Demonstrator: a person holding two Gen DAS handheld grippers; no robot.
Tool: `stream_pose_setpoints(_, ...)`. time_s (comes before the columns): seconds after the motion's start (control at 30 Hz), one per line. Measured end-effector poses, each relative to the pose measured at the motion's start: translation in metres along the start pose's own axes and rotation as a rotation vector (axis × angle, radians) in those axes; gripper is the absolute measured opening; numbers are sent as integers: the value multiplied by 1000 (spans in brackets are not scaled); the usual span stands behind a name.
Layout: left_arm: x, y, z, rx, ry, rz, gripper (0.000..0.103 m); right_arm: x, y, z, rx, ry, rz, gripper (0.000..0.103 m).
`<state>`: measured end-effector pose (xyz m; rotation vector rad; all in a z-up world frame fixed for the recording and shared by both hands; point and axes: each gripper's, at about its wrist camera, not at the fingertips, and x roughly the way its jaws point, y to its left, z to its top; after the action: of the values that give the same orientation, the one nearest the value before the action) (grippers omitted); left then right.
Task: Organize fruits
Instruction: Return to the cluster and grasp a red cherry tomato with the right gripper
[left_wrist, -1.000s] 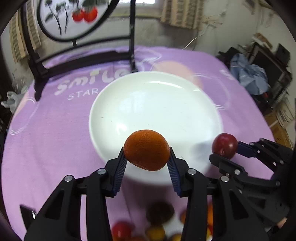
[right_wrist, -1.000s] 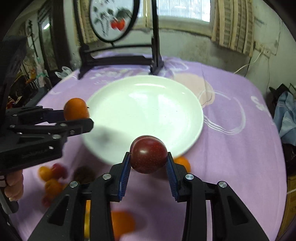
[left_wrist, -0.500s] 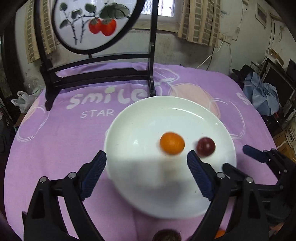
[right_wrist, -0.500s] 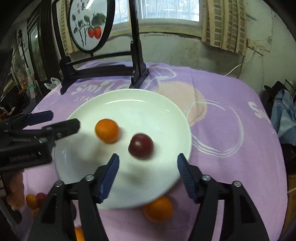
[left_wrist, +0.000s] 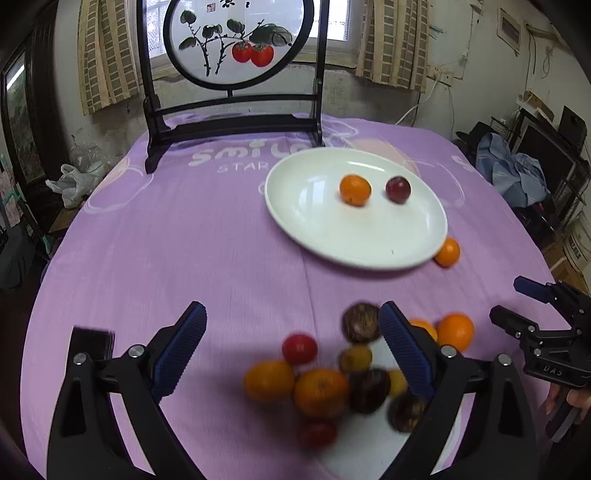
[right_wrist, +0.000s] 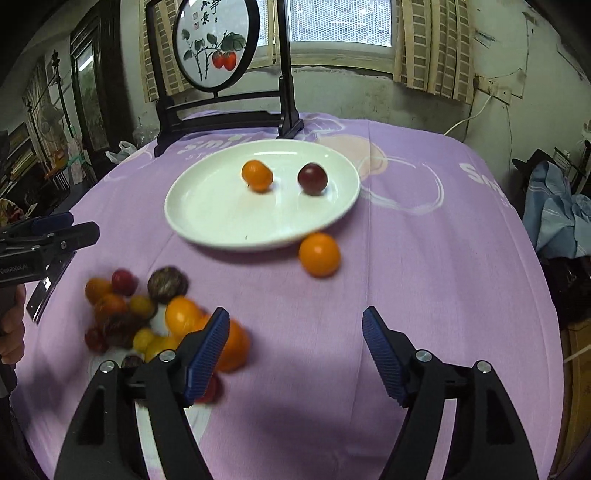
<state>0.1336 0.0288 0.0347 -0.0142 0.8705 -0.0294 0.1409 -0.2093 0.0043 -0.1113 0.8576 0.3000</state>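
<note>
The purple tablecloth (right_wrist: 424, 258) covers the whole round table, giving a soft, even bed on which round fruit tends to stay put rather than roll off. At the far edge stands the dark wooden screen stand (left_wrist: 236, 122) with its painted round panel, well clear of the work. The white plate (left_wrist: 321, 229) lies in the far middle of the cloth and seems to be the sorting target, set within reach of both hands. On it rest a small orange (left_wrist: 355, 189) and a dark red plum (left_wrist: 398, 189), side by side but apart, near the plate's far side; both are glossy and round. Another orange (right_wrist: 319, 254) sits on the cloth just beside the plate's near rim, probably still to be sorted. The loose pile of fruit (left_wrist: 332, 373) lies near, partly on a second white plate whose rim is barely seen: oranges, small red and yellow fruits and dark brownish ones, touching one another and blurred. The left gripper (left_wrist: 291, 350) hangs over this pile with its blue pads spread wide, having just been opening, nothing between them; likely it is lining up for the next pick. The right gripper (right_wrist: 295, 354) likewise has its jaws apart and empty, having just been opening, above bare cloth right of the pile.
</note>
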Motion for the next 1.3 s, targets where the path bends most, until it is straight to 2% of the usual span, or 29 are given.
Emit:
stream_pose_setpoints(0.2, -11, -2, -42, 9, 24, 1, 93, -21, 18, -36, -27, 7, 3, 75)
stream_pose_setpoints(0.37, -9, 6, -71, -26, 58, -3, 94, -18, 39, -58, -85, 51, 0, 75)
stream_pose_setpoints(0.6, -10, 14, -93, -40, 89, -16, 94, 1, 59, -64, -135, 98, -8, 75)
stream_pose_setpoints(0.7, -8, 15, -98, -38, 98, -23, 94, 11, 65, -59, -142, 115, -2, 59)
stream_pose_setpoints(0.87, -1, 13, -100, -27, 112, -16, 94, 24, 73, -47, -138, 111, 2, 58)
stream_pose_setpoints(0.9, 1, 12, -101, -24, 117, -16, 94, 27, 74, -45, -136, 114, 11, 55)
stream_pose_setpoints(0.97, 4, 11, -101, -23, 125, -21, 94, 30, 75, -42, -123, 112, 37, 48)
stream_pose_setpoints(1.03, 6, 9, -101, -19, 132, -24, 94, 31, 75, -40, -119, 100, 32, 29)
stream_pose_setpoints(1.3, 14, -2, -98, 7, 147, -6, 93, 14, 65, -50, -69, 74, 91, 29)
